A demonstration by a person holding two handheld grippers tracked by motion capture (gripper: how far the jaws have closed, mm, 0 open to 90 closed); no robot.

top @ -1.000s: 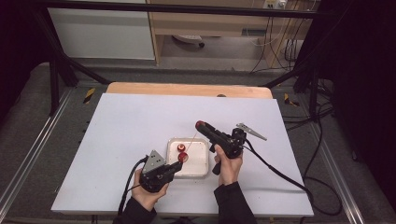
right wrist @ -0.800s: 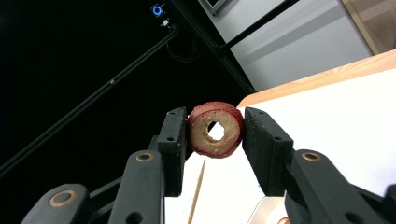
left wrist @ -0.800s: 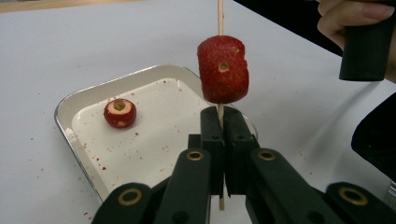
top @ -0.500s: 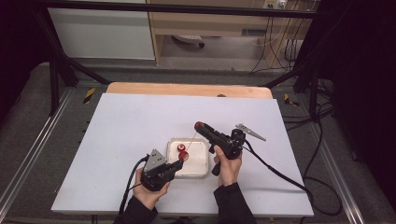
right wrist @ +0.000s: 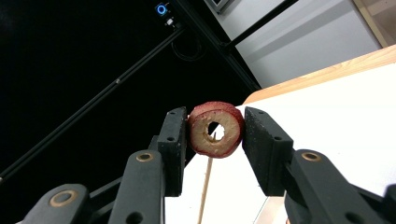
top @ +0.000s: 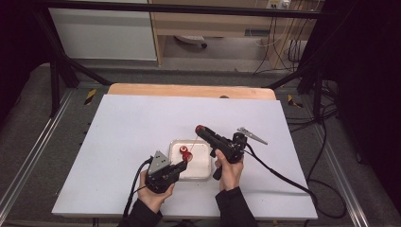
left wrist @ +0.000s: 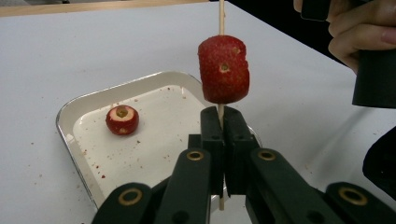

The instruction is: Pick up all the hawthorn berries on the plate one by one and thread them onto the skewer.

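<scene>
Stillness since a second ago: left tongs (left wrist: 219,140) pinching skewer (left wrist: 221,16) beside tray (left wrist: 70,116), right tongs (right wrist: 215,135) clamping fruit ring (right wrist: 215,129), threading pending.

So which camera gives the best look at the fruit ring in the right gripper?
The right gripper view: the ring sits close up between the jaws of the right gripper, its centre hole facing the camera. The high view shows it as a small red dot.
</scene>
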